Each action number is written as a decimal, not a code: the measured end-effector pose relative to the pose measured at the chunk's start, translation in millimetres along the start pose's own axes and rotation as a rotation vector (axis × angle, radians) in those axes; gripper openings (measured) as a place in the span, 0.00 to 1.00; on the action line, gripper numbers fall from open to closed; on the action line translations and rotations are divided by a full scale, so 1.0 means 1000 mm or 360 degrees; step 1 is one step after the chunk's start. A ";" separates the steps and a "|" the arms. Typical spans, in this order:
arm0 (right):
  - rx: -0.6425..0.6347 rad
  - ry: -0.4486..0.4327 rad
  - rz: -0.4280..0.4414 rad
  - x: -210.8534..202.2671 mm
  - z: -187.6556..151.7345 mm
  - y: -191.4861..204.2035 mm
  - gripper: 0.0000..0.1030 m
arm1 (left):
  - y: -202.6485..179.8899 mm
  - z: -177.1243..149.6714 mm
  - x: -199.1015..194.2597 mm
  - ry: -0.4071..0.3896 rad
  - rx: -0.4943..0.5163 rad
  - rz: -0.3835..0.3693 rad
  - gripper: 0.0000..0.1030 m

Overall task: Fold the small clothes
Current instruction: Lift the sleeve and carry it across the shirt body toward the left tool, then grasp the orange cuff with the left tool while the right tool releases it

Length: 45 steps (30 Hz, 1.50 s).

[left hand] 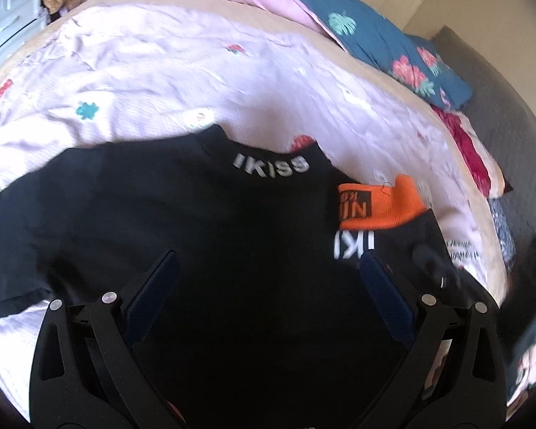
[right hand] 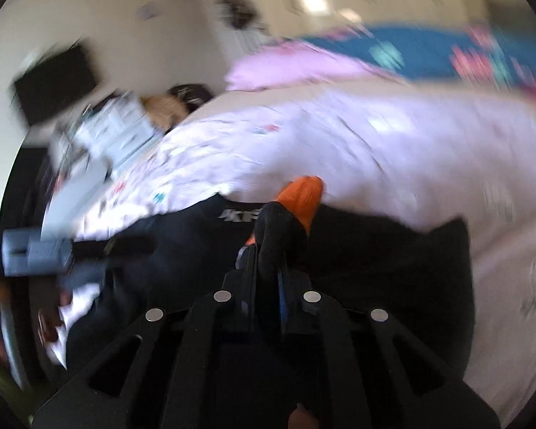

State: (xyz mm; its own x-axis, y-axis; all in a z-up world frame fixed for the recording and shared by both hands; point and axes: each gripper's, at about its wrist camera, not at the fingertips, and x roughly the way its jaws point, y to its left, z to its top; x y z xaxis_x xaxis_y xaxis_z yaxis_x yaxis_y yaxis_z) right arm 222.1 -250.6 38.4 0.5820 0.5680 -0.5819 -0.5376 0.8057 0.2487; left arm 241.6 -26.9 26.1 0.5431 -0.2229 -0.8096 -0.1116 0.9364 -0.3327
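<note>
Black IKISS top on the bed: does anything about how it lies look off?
The orange-cuffed sleeve is doubled back over the black IKISS top, pinched in the right tongs. The left tongs hover open above. It looks like folding, not a fault.

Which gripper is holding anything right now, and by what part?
The right gripper is shut on the black sleeve with orange cuff, pinching the black cloth below the cuff. The left gripper is open, holding nothing.

Black top (left hand: 153,214) w/ white "IKISS" at the neck lies spread on the bed. Its sleeve w/ orange cuff (left hand: 378,203) (black label patch) is doubled over the right side, cuff near the collar.
</note>
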 end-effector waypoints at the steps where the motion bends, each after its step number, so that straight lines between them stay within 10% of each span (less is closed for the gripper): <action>1: -0.0087 0.0019 0.0002 0.002 -0.002 0.010 0.13 | 0.004 0.002 -0.001 0.0006 -0.0024 -0.0005 0.92; 4: -0.0397 0.0179 0.0018 0.020 -0.018 0.042 0.14 | 0.014 -0.001 0.003 0.0050 -0.0078 -0.0021 0.92; 15: -0.0893 0.0365 0.0329 0.004 -0.059 0.091 0.68 | 0.045 -0.031 0.030 0.0302 -0.0308 -0.0169 0.92; 22: -0.0793 0.0350 0.0360 -0.011 -0.056 0.069 0.71 | 0.057 -0.053 0.026 0.0349 -0.0410 -0.0304 0.92; 30: -0.0487 0.0265 0.0060 -0.029 -0.041 0.011 0.75 | 0.034 -0.060 0.038 0.0405 -0.0334 -0.0296 0.90; 38: -0.0164 0.0311 -0.0236 -0.017 -0.030 -0.035 0.81 | 0.014 -0.060 0.045 0.0359 -0.0229 -0.0174 0.63; 41: -0.0011 0.0270 -0.0271 -0.020 -0.027 -0.053 0.82 | 0.008 -0.060 0.046 0.0332 -0.0168 -0.0147 0.27; 45: 0.0208 0.0241 -0.0321 -0.024 -0.025 -0.084 0.82 | -0.009 -0.059 0.042 0.0306 -0.0025 -0.0147 0.13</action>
State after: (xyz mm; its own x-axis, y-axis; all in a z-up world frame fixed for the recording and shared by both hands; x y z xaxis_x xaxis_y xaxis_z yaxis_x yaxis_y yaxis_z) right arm 237.8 -336.0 11.9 0.5665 0.3701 -0.7363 -0.3312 0.9204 0.2078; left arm 216.3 -60.5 -33.7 0.3833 -0.3568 -0.8520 -0.0825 0.9055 -0.4163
